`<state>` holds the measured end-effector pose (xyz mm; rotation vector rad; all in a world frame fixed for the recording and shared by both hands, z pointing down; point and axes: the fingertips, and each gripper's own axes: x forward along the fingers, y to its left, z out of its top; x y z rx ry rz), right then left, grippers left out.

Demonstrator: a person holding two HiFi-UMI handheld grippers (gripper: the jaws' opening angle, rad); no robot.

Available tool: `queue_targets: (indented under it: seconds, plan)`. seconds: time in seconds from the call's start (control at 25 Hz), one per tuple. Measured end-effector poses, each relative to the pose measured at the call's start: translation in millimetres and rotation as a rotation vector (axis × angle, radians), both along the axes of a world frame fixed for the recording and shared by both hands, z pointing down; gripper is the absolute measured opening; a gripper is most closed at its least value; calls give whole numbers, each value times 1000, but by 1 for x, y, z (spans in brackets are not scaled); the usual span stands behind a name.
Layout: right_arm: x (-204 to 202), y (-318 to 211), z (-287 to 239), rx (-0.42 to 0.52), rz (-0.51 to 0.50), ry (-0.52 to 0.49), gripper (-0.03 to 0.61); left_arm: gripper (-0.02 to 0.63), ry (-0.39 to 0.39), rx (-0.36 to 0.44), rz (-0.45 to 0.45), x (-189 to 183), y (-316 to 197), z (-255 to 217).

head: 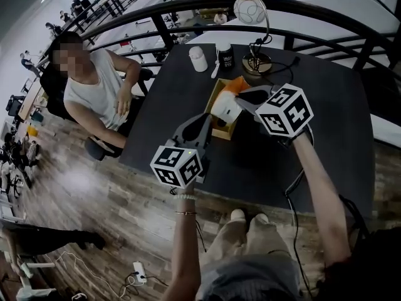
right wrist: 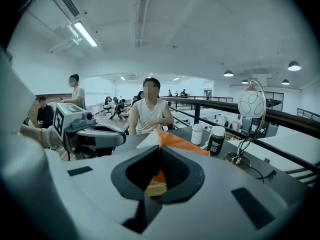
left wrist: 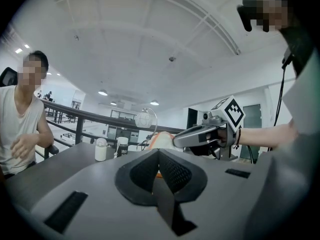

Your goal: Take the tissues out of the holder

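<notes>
Closest to the head camera is the left gripper (head: pixel 209 120), whose marker cube (head: pixel 177 165) hangs low over the near edge of the dark table (head: pixel 326 118). A seated person (head: pixel 94 89) in a white sleeveless top is at the table's left side. At the far edge stands a lamp (head: pixel 252 11) with a globe shade and a brass foot.

Near the middle of the table sits the holder (head: pixel 220 132), a pale wooden box with an open top. An orange-and-white tissue pack (head: pixel 224 105) rises tilted out of that top, its white end toward the left gripper and its orange end toward the lamp. Through the right gripper's jaws, the pack's orange underside shows just above the wood. Whether it is clear of the box cannot be told. Beyond the holder, a dark jar (head: pixel 225 56) and a white bottle (head: pixel 198 59) stand side by side.

The right gripper (head: pixel 237 100) comes in from the right, roughly level, with its jaws closed on the pack's upper edge and the wrapper fanning out past the tips. The left gripper's jaws are pressed together with nothing between them. Their tip lies just beside the holder's near-left wall, and contact cannot be made out.

The right forearm (head: pixel 319 187) stretches long and nearly straight over the table's near edge. The left forearm (head: pixel 185 243) rises steeply from below, with bracelets at the wrist.
</notes>
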<state>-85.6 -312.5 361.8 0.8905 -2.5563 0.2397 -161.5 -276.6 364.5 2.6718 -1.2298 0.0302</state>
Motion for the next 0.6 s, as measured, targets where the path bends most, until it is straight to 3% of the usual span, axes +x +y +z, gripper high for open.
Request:
queue_targets:
  seconds: [0.6]
  plan:
    - [46, 43, 39, -84, -77, 17, 23, 8, -17, -72, -53, 50, 40, 30]
